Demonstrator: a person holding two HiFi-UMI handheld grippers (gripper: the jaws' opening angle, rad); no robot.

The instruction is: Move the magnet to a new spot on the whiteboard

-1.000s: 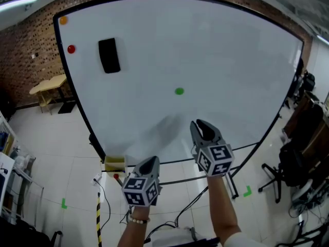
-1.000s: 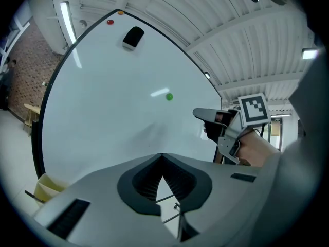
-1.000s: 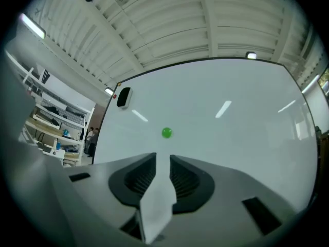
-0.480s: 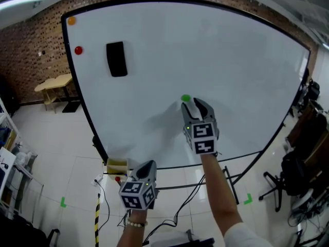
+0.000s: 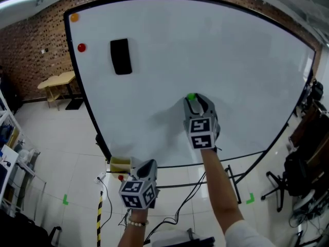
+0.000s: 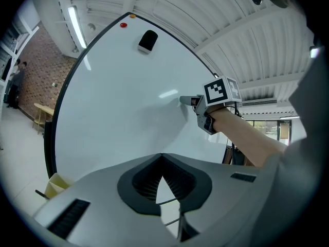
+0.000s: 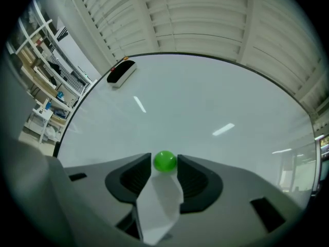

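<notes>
Green magnet [image 7: 165,161] sat right between the right gripper's [image 7: 165,164] tips, jaws apart but just closing in a bit; left gripper's [image 6: 162,157] jaws were pinched together.

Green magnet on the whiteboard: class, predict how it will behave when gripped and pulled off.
The green magnet looks glossy and domed, so it may slip from a pinch. It clings to the upright whiteboard, so it probably resists, then releases suddenly. Small and rigid-looking, it is likely light.
</notes>
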